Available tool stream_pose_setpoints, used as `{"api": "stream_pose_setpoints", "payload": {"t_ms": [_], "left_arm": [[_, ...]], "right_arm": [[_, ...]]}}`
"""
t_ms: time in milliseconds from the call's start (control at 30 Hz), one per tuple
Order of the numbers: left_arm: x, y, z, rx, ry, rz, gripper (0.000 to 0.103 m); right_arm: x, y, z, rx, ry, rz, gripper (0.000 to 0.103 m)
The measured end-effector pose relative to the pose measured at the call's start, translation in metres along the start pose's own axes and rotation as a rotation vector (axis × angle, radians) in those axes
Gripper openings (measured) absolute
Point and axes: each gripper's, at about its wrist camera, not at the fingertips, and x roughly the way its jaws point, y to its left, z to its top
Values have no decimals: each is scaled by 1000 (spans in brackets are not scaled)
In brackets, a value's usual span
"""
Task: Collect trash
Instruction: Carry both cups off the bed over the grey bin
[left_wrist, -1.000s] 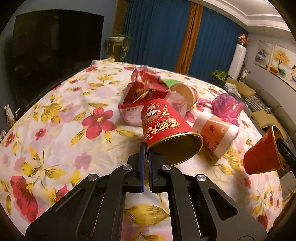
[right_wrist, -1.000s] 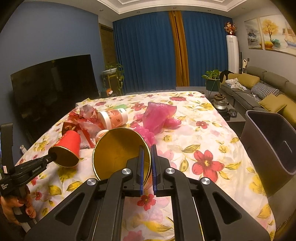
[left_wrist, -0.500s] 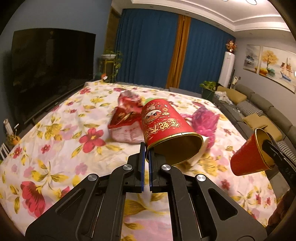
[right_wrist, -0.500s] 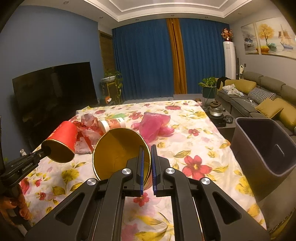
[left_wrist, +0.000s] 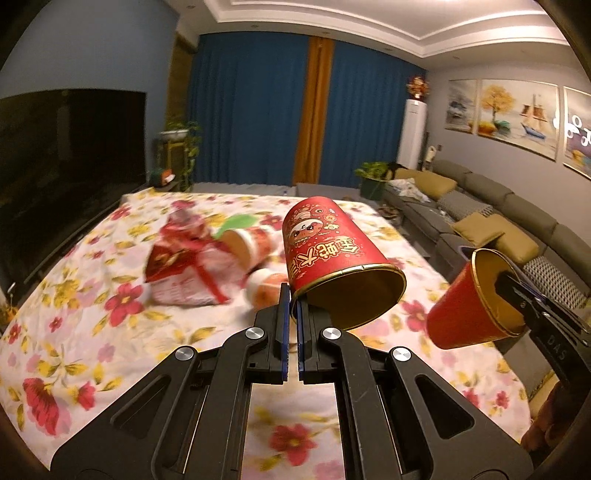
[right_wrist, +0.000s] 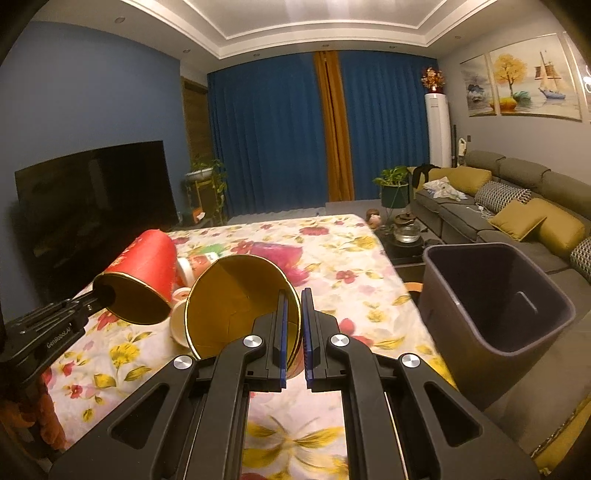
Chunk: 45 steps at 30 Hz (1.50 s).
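Dark television against the blue wall, left side. Full-length blue curtains across the far wall, split by one orange panel. Potted plant on a stand between television and curtains. White upright air conditioner in the far right corner, ornament on top. Second potted plant just beside the grey sofa. Mustard cushions and patterned cushions on the sofa. Framed paintings on the right wall. Glass teapot on a low dark table beside the flowered tablecloth.
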Motion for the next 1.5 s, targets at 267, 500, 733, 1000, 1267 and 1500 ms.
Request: {"api": "stream_pose_setpoints", "payload": {"t_ms": [267, 500, 733, 1000, 1267, 1500], "left_arm": [[6, -52, 5, 59, -14, -79, 2], [13, -93, 10, 104, -26, -145, 2], [21, -137, 14, 156, -36, -210, 2], [37, -189, 19, 198, -40, -276, 2], [64, -240, 18, 236, -20, -307, 2], [93, -272, 11, 255, 11, -332, 2]], "right_arm": [[-15, -29, 2, 21, -27, -50, 8], [-26, -60, 6, 41, -52, -106, 8], [-32, -101, 8, 86, -77, -175, 8], [-36, -146, 10, 131, -105, -259, 8], [-40, -190, 14, 173, -139, -343, 8], [-35, -216, 13, 186, -145, -397, 8]]}}
